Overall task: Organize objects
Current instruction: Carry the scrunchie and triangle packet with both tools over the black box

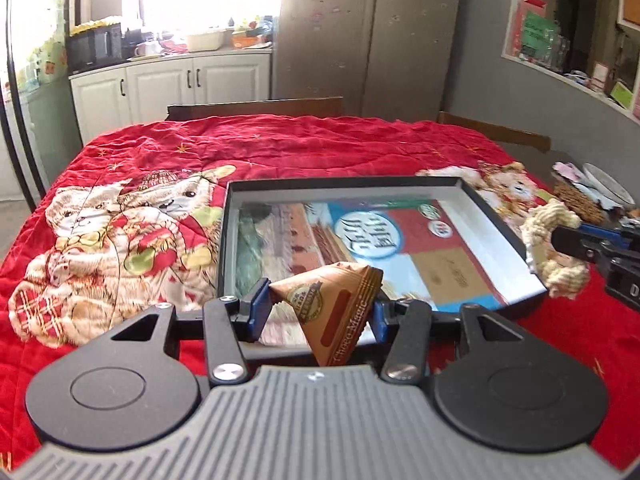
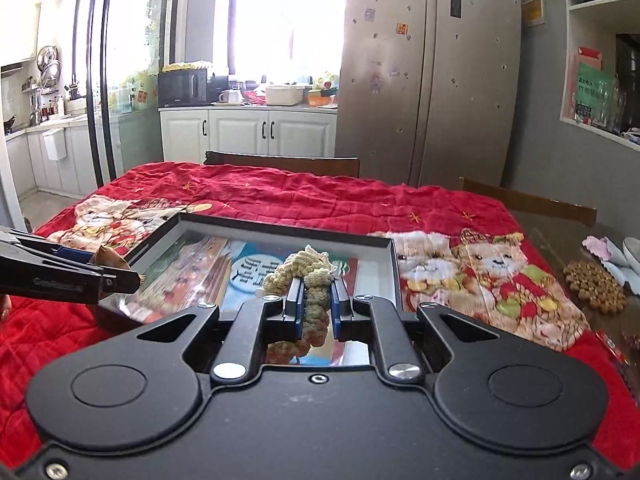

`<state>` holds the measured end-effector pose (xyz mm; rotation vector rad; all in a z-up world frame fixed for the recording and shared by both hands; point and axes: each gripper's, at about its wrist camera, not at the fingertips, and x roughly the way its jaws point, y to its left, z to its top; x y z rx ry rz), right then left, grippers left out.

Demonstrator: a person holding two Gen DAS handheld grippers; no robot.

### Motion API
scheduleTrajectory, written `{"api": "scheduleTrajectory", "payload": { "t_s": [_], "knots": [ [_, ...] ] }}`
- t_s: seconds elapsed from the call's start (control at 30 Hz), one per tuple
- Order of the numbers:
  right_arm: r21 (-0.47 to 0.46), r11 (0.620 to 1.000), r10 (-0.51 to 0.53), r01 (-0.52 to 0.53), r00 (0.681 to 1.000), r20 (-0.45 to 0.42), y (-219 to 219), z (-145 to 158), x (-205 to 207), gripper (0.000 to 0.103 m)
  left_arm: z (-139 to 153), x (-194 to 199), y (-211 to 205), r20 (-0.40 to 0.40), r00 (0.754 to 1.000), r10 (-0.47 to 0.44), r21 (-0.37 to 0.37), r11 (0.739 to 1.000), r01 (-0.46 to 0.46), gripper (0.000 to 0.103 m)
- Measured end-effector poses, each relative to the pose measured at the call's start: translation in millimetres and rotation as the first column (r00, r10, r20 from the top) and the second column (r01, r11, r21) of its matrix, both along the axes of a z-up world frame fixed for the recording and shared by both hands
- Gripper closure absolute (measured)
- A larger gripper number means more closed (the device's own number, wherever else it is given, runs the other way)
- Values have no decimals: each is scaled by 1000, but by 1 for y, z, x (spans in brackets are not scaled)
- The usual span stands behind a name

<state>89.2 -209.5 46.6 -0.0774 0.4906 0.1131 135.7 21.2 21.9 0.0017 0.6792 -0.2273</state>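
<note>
Left hand-held gripper (image 1: 320, 304) is clamped on the brown snack packet (image 1: 332, 312), pads pinching its two sides, packet hanging over the near edge of the shallow box (image 1: 236, 240). Pkt looks light, crinkly, prob. slick foil w/ air inside, so squeeze gently; you hold it across the puffy middle, a seam edge would likely slip less. Right hand-held gripper (image 2: 316, 300) is shut tight on the cream rope toy (image 2: 304, 276), gripped mid-length, knotted ends flopping fwd and below, above the box's near right side. Rope is soft, light, grippy, not fragile; it'll sag and swing, so lower it slow. Both hang above the red quilt (image 1: 280, 148) on the bench.
</note>
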Motion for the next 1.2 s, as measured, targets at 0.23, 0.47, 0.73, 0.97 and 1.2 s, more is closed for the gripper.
{"api": "scheduleTrajectory", "payload": {
  "t_s": [0.23,0.47,0.73,0.97,1.2],
  "knots": [
    [-17,1000,10,-10,1000,-2,11,-9,38,90,-8,39,-10,-16,999,39,2,999,-39,49],
    [8,1000,16,-16,1000,-13,15,-25,74,90,-17,70,-18,-21,998,63,16,998,-63,49],
    [39,999,5,-2,997,-74,9,-52,123,90,-33,105,-18,-53,994,99,17,995,-98,49],
    [44,999,0,4,994,-109,11,-69,150,90,-44,125,-19,-77,991,108,25,994,-107,49],
    [43,999,3,2,992,-123,15,-77,166,90,-53,136,-22,-93,990,105,39,994,-102,49]
  ]
}}
